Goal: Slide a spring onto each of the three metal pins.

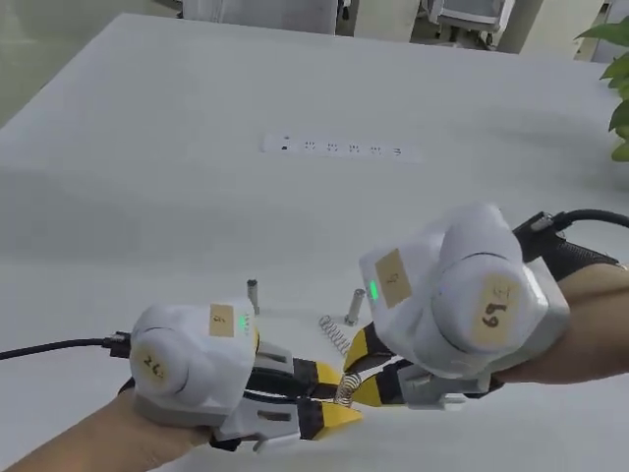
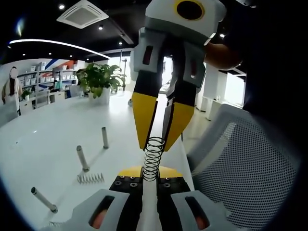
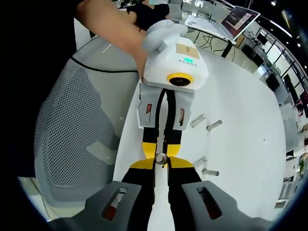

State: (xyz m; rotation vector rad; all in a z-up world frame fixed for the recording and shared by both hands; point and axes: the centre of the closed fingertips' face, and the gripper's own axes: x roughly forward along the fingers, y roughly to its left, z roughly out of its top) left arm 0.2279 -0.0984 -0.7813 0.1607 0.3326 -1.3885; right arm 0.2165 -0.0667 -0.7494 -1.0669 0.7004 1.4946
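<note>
A small steel spring point(image 1: 345, 390) point(image 2: 153, 156) hangs in the air between the two grippers, which meet tip to tip. My left gripper point(image 1: 330, 396) point(image 2: 148, 174) is shut on its near end. My right gripper point(image 1: 356, 379) point(image 2: 156, 142) pinches the other end, and in its own view the spring point(image 3: 161, 158) shows end-on at the right gripper point(image 3: 161, 164) tips. Bare metal pins point(image 1: 253, 293) point(image 1: 354, 305) stand upright on the white table. The left gripper view shows three pins point(image 2: 104, 137) point(image 2: 82, 158) point(image 2: 43, 199).
A loose spring point(image 1: 334, 332) point(image 2: 90, 178) lies by the pins, and another spring point(image 3: 198, 120) lies farther off. A white power strip point(image 1: 334, 147) sits mid-table. A plant point(image 1: 617, 88) is at the right edge. A mesh chair point(image 2: 240, 163) stands beside the near table edge.
</note>
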